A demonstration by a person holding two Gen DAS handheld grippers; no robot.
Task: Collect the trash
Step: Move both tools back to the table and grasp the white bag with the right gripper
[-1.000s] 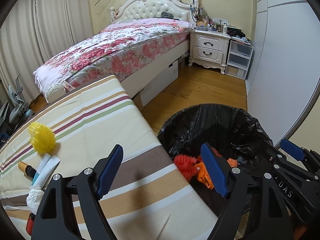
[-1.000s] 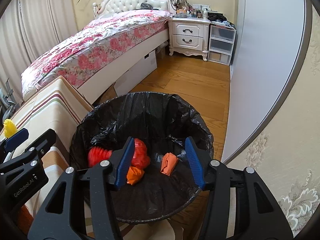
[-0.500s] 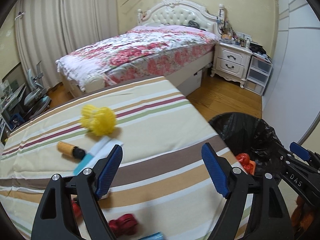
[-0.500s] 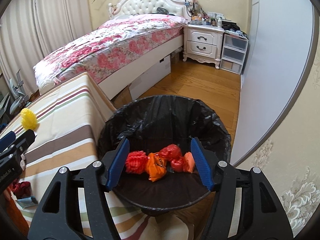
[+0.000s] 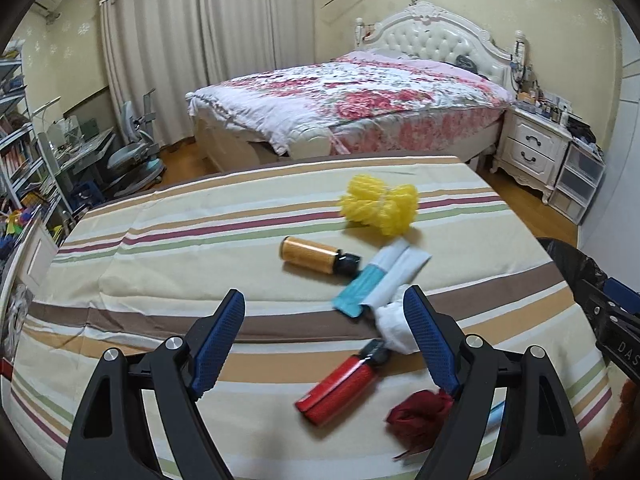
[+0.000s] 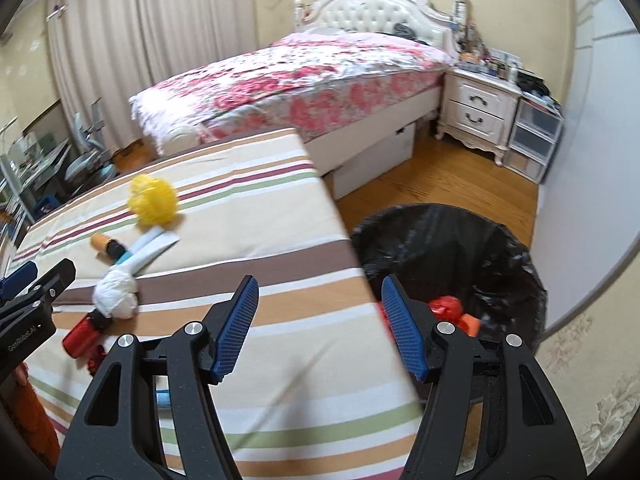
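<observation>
On the striped tablecloth (image 5: 168,252) lie a yellow mesh ball (image 5: 380,204), an orange bottle (image 5: 316,257), a teal and white packet (image 5: 380,276), a crumpled white paper wad (image 5: 394,326), a red bottle (image 5: 340,388) and a dark red crumpled wad (image 5: 420,420). My left gripper (image 5: 324,340) hangs open and empty above the table, just short of the red bottle. My right gripper (image 6: 316,326) is open and empty over the table's right edge. The black-lined trash bin (image 6: 460,248) beside it holds red and orange scraps (image 6: 448,308).
A bed with a floral cover (image 5: 352,100) stands behind the table, with a white nightstand (image 5: 532,152) and plastic drawers (image 5: 580,180) to its right. A desk chair (image 5: 132,156) and shelves (image 5: 20,152) are at the left. Wooden floor (image 6: 440,176) lies around the bin.
Both grippers swung left from above the trash bin to over the striped table. The table's litter came into view, and the bin slid to the right edge of both views.
</observation>
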